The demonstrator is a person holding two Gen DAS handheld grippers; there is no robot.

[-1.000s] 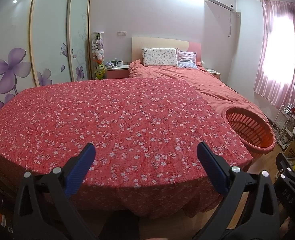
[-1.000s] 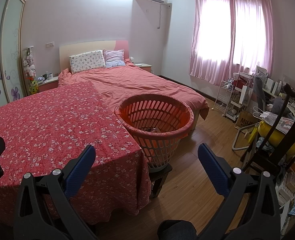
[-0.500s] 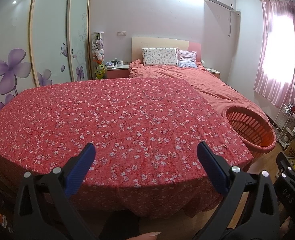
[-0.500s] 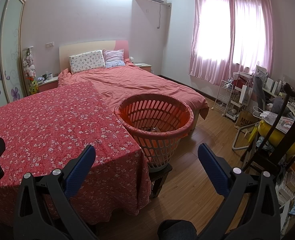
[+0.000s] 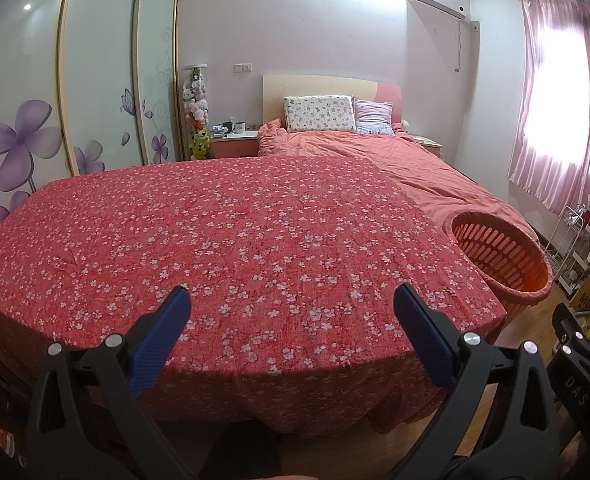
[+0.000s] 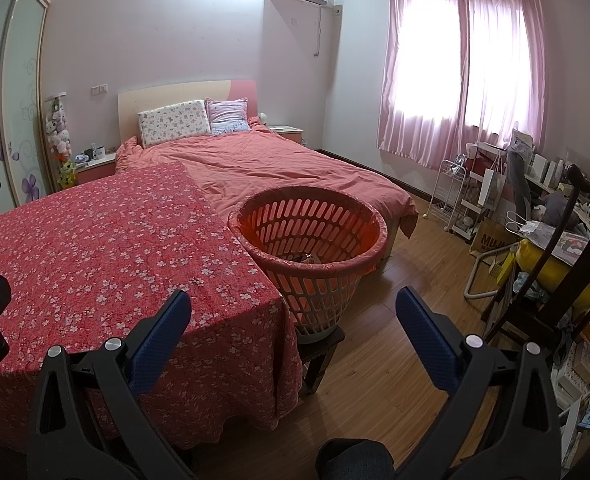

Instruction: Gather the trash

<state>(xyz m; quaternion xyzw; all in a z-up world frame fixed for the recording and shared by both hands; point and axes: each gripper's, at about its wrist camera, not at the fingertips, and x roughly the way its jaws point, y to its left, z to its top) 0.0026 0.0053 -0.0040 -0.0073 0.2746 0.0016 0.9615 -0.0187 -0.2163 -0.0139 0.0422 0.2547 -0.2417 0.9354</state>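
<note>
- The orange slotted basket (image 6: 309, 236) stands on a low stool just beside the table's red flowered cloth (image 5: 231, 240).
- Something small lies at its bottom, too dim to identify.
- Left gripper (image 5: 293, 334) and right gripper (image 6: 293, 334) both gape wide, holding nothing.

1. Crinkled matt cotton-like cloth, red with small white flowers: tablecloth (image 5: 235, 240).
2. Slotted orange plastic, slightly glossy: basket (image 6: 307, 232).
3. Semi-glossy wood planks: floor (image 6: 407, 320).
4. Satiny pink fabric: curtains (image 6: 455, 72).
5. Matt black plastic arms, textured blue pads (image 5: 159, 340), shiny metal rivets: left gripper (image 5: 293, 300).
</note>
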